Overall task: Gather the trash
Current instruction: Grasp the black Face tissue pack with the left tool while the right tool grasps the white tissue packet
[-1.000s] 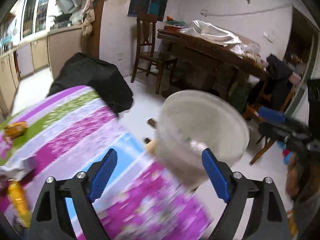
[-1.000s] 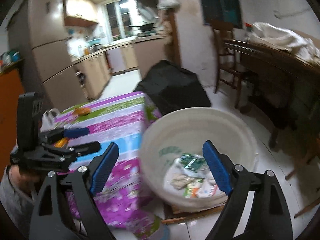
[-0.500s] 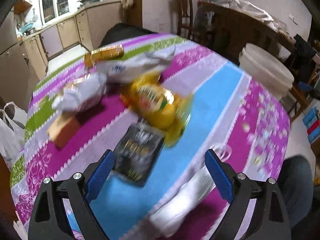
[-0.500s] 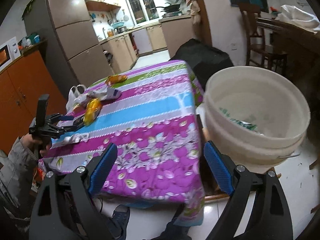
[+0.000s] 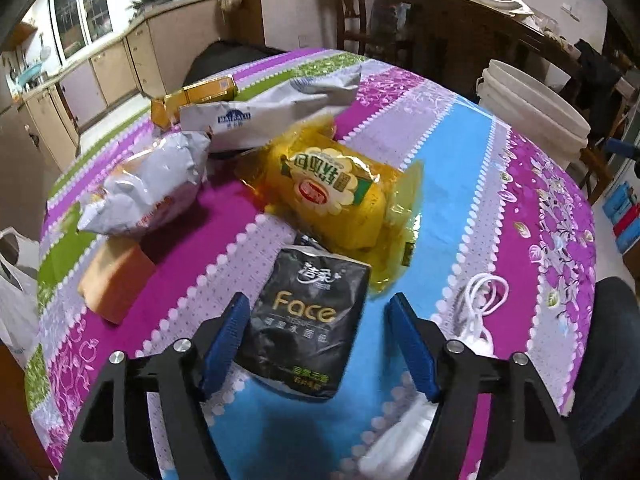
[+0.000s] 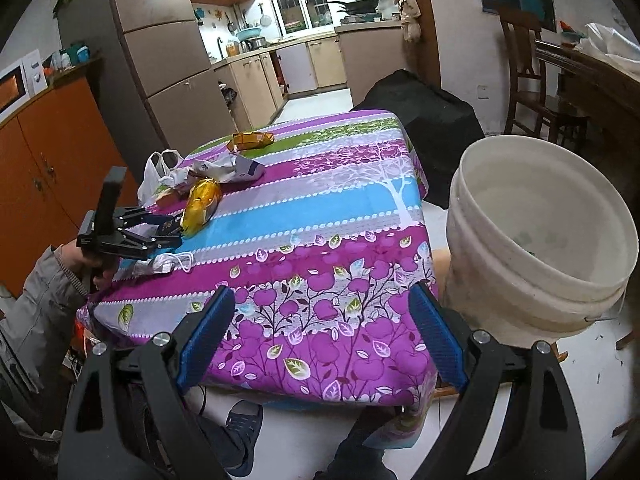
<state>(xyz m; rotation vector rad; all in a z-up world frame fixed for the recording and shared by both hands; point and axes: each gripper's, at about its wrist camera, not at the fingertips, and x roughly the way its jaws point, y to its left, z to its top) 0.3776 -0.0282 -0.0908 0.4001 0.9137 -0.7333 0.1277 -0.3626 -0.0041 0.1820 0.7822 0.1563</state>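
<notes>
Blue pads of the left gripper (image 5: 316,340) straddled the black tissue pack (image 5: 306,326) on the striped cloth (image 5: 460,184); its jaws had just been closing, the left pad touching the pack's edge and the right pad clear of it; a white cord (image 5: 482,300) lay just right of that pad; beyond the pack sat a yellow wrapper (image 5: 334,192), then a grey crumpled bag (image 5: 148,188), a white pouch (image 5: 272,114) and a gold box (image 5: 198,98) farther back; the white bucket (image 5: 532,114) stood off the table's far right edge; the right gripper (image 6: 320,336) hung wide and empty over the near floral hem, the bucket just to its right.
</notes>
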